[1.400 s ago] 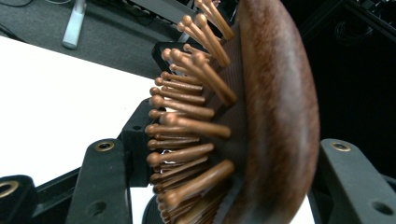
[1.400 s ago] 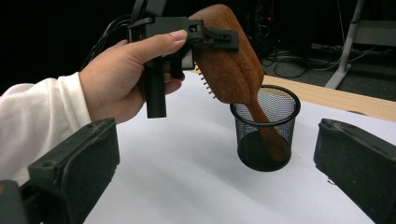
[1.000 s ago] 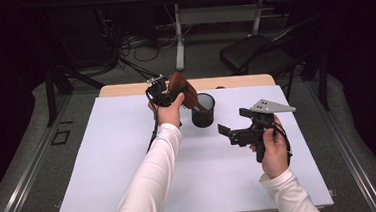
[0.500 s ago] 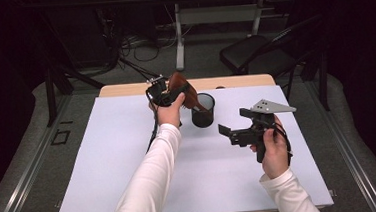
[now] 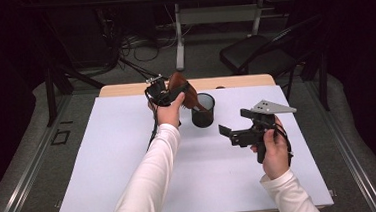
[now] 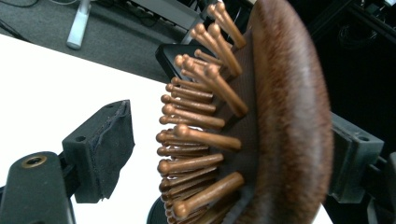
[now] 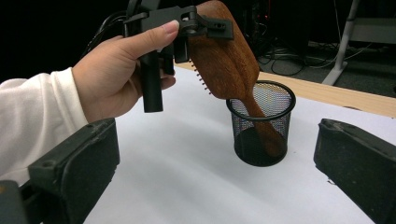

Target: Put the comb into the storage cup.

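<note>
A brown wooden hairbrush [image 7: 224, 56] stands tilted with its handle down in a black mesh cup [image 7: 261, 135] near the table's far edge. My left gripper [image 5: 171, 92] is around the brush head [image 6: 280, 116]. One jaw rests on the brush's smooth back. The other pad [image 6: 100, 144] stands a small gap off the bristle tips, so the gripper is open. My right gripper [image 5: 232, 133] hovers to the right of the cup [image 5: 203, 111], pointing at it, open and holding nothing [image 7: 217, 163].
A white sheet [image 5: 105, 172] covers the table, and a strip of wood [image 5: 239, 81] shows along its far edge. Beyond the table are a dark chair [image 5: 257, 56], cables on the floor and another desk's legs.
</note>
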Motion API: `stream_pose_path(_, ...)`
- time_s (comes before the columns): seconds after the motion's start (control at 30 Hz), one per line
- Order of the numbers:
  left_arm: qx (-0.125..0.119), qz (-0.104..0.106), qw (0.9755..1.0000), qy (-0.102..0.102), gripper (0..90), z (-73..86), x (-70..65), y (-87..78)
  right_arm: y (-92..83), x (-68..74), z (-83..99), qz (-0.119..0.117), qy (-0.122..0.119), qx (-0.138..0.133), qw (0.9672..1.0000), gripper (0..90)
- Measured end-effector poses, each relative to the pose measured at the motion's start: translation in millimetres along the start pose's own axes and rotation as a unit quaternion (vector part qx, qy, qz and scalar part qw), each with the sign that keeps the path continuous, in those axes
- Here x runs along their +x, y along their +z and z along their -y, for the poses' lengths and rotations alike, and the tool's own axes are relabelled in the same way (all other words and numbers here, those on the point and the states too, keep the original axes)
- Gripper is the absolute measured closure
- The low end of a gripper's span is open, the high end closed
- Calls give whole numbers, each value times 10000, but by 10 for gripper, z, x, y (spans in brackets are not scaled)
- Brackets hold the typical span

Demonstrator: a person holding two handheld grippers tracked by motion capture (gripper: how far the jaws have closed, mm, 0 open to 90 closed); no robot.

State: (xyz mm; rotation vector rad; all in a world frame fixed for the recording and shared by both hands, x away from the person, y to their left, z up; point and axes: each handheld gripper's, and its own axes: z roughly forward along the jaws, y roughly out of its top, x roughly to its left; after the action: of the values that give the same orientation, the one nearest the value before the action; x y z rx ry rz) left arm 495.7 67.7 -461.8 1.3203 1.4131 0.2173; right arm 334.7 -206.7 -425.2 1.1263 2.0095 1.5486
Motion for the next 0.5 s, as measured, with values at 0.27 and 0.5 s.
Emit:
stream_pose_path(0.27, -122, -38, 9999, 3, 58, -39, -16, -44, 2, 0, 10, 13, 10, 6, 10000, 0)
stream_pose_path(0.5, -168, -203, 9996, 54, 17, -72, 4, -91, 10, -7, 13, 15, 8, 19, 10000, 0)
